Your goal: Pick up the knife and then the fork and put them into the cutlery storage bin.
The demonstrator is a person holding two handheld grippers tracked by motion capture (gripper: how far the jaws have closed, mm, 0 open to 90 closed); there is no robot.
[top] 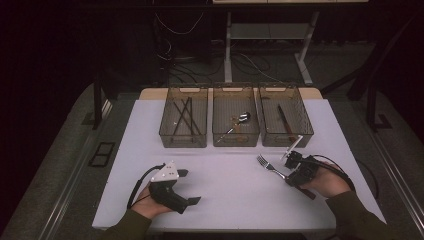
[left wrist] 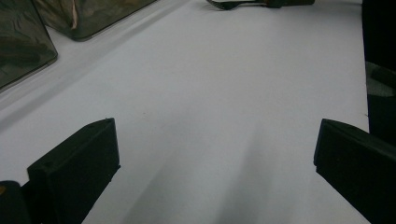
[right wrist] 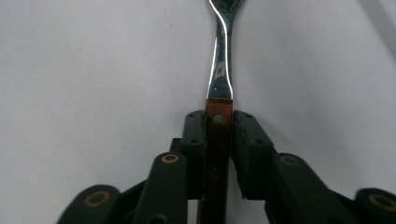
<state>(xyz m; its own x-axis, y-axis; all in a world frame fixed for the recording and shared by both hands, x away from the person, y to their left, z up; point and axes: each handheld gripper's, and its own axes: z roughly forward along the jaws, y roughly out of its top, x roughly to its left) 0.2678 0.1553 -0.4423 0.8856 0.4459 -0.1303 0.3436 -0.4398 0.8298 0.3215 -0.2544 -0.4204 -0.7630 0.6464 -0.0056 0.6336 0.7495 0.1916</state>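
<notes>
Wooden-handled fork (right wrist: 219,140) between right gripper (right wrist: 219,135) fingers (right wrist: 194,149), low, level

Three tinted bins (top: 235,122) side by side at white table (top: 220,200) far edge; utensils inside.

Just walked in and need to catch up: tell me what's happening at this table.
A person is working at a white table with a gripper in each hand. The right gripper is closed on the wooden handle of a fork, which lies on the table just in front of three clear bins. The left gripper rests on the table with its jaws wide open and nothing between them. The bins already hold utensils: dark sticks in the left one, a shiny utensil in the middle one, and a dark-handled piece in the right one.
</notes>
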